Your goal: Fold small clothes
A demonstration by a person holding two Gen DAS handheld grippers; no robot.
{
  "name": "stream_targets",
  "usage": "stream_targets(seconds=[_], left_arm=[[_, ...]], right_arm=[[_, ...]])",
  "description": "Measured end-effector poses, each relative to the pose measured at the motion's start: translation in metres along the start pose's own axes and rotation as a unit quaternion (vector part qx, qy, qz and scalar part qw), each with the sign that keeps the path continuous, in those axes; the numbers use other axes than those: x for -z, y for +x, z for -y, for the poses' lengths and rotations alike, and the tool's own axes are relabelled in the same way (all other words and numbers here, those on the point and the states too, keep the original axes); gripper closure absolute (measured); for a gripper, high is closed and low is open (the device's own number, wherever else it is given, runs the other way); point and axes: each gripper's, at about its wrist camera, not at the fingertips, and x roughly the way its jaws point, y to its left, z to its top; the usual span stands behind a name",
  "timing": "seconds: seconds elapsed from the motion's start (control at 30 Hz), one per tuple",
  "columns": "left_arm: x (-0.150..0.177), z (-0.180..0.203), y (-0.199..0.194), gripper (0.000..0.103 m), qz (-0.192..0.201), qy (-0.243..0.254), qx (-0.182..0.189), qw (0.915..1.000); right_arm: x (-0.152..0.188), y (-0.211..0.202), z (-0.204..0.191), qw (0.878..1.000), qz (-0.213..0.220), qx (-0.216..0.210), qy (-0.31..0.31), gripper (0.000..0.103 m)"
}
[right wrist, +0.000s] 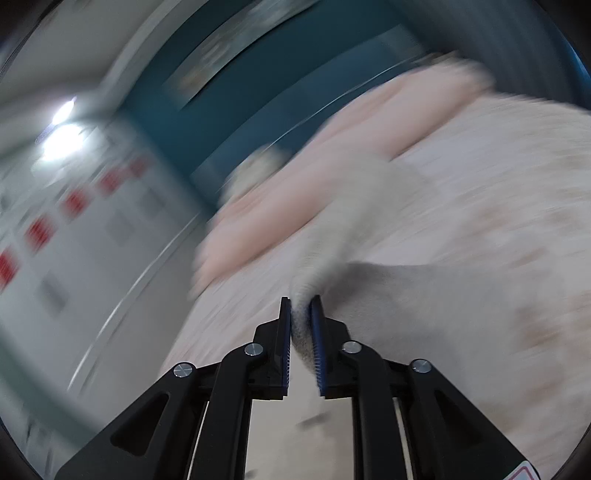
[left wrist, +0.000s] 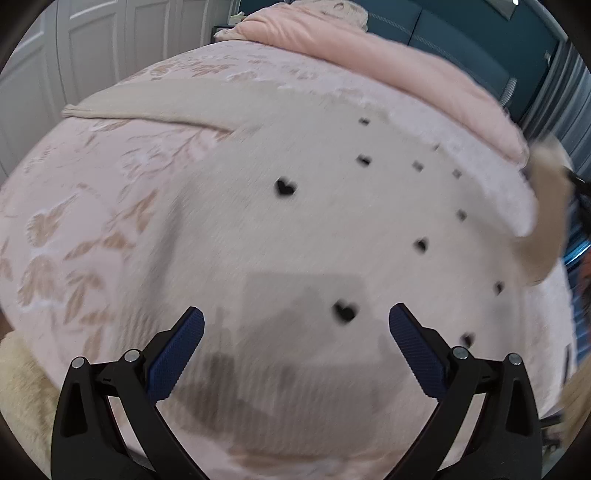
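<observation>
A cream sweater with small black hearts point(left wrist: 314, 221) lies spread on the pink floral bedspread point(left wrist: 74, 221). One sleeve point(left wrist: 155, 107) stretches to the far left. My left gripper point(left wrist: 295, 325) is open and empty, hovering just above the sweater's near part. My right gripper point(right wrist: 301, 314) is shut on a ribbed cream edge of the sweater point(right wrist: 332, 236), lifted off the bed. That lifted edge and the right hand show blurred at the right rim of the left wrist view point(left wrist: 546, 206).
A folded pink blanket point(left wrist: 369, 51) lies along the far side of the bed. A teal headboard point(left wrist: 461, 33) stands behind it. White closet doors point(left wrist: 74, 48) are at the left. A fluffy cream cloth point(left wrist: 18, 387) sits at the near left.
</observation>
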Motion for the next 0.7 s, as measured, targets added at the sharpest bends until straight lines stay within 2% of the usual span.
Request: stream_targets(seconds=[0.07, 0.17, 0.23, 0.27, 0.33, 0.47, 0.53, 0.63, 0.67, 0.7], left_arm=[[-0.013, 0.004, 0.000, 0.005, 0.006, -0.008, 0.020, 0.9998], [-0.042, 0.010, 0.005, 0.005, 0.015, -0.023, 0.053, 0.9982], [-0.063, 0.012, 0.018, 0.005, 0.004, -0.035, 0.079, 0.9962], [-0.073, 0.012, 0.027, 0.005, -0.008, -0.045, 0.094, 0.9946], [-0.092, 0.013, 0.050, 0.005, -0.030, -0.073, 0.112, 0.9905], [-0.137, 0.025, 0.114, 0.005, -0.069, -0.141, 0.138, 0.9778], [-0.150, 0.034, 0.139, 0.005, -0.082, -0.161, 0.153, 0.9717], [-0.164, 0.048, 0.179, 0.006, -0.110, -0.194, 0.146, 0.9638], [-0.166, 0.050, 0.189, 0.009, -0.116, -0.205, 0.133, 0.9627], [-0.169, 0.052, 0.193, 0.018, -0.110, -0.211, 0.122, 0.9634]], right_arm=[[0.044, 0.056, -0.046, 0.996, -0.069, -0.030, -0.036, 0.083], [0.098, 0.107, -0.070, 0.987, -0.143, -0.018, -0.066, 0.081], [0.119, 0.107, -0.067, 0.987, -0.154, -0.006, -0.052, 0.079], [0.126, 0.099, -0.055, 0.988, -0.152, -0.002, -0.026, 0.073], [0.132, 0.078, -0.041, 0.991, -0.134, 0.017, 0.003, 0.053], [0.131, 0.024, 0.016, 0.989, -0.097, 0.091, 0.058, 0.048], [0.125, 0.016, 0.045, 0.985, -0.094, 0.114, 0.085, 0.048], [0.119, 0.004, 0.084, 0.978, -0.080, 0.132, 0.139, 0.045], [0.119, 0.008, 0.086, 0.978, -0.078, 0.132, 0.144, 0.045], [0.118, 0.009, 0.091, 0.977, -0.075, 0.131, 0.149, 0.045]])
